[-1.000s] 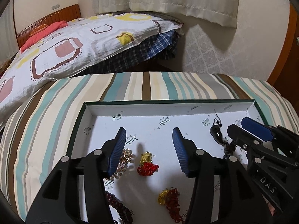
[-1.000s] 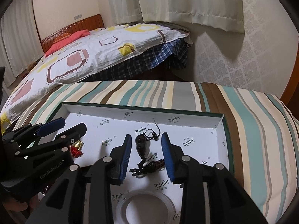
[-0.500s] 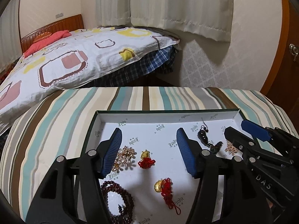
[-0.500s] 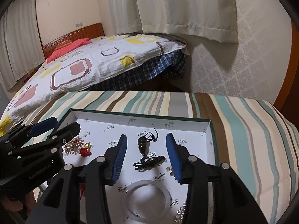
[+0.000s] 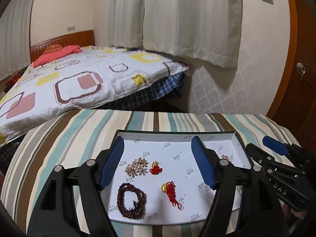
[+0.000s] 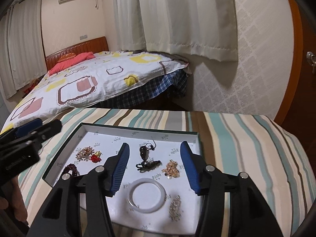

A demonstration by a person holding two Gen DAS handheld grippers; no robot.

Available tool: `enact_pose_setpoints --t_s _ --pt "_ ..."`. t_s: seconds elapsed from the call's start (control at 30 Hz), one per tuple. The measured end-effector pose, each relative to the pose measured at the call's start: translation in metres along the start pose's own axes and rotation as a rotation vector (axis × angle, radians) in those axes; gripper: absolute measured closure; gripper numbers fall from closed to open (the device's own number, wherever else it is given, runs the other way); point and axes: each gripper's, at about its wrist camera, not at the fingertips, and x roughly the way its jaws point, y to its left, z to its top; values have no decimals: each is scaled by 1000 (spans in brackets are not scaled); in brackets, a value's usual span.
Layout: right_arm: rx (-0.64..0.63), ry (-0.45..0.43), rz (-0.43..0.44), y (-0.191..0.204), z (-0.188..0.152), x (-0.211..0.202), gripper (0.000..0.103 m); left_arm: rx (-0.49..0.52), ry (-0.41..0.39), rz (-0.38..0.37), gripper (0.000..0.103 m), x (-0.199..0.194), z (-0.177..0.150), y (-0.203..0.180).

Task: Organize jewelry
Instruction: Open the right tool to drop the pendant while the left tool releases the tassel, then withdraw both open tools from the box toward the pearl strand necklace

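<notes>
Grippers (image 5: 158,160) (image 6: 155,166) hover spread above tray (image 6: 138,129).

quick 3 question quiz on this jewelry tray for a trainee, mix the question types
1. True or false: the left gripper holds the bead bracelet.
2. What lies nearest the clear bangle: A) red knot charm B) silver chain C) pillow?
3. Fill in: every piece lies inside the ___.

Key: 1 false, both it and the right gripper are open and empty. 2 B. 3 tray.
</notes>
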Motion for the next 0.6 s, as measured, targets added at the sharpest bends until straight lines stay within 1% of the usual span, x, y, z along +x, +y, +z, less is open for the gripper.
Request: enact_pose_setpoints --t_s 0.13,0.27,0.33,0.6 --pt "2 -17 -17 -5 -11 -19 49 -8 -19 -5 30 -22 -12 2" --pt "14 -14 -34 -11 -27 -33 49 -28 -17 -12 27 -36 -27 5" --pt "23 -4 -42 -15 -37 -38 49 -40 -15 -11 25 -43 -36 8" --pt "59 49 -74 -27 -79 -46 49 -79 18 3 24 -56 -74 21"
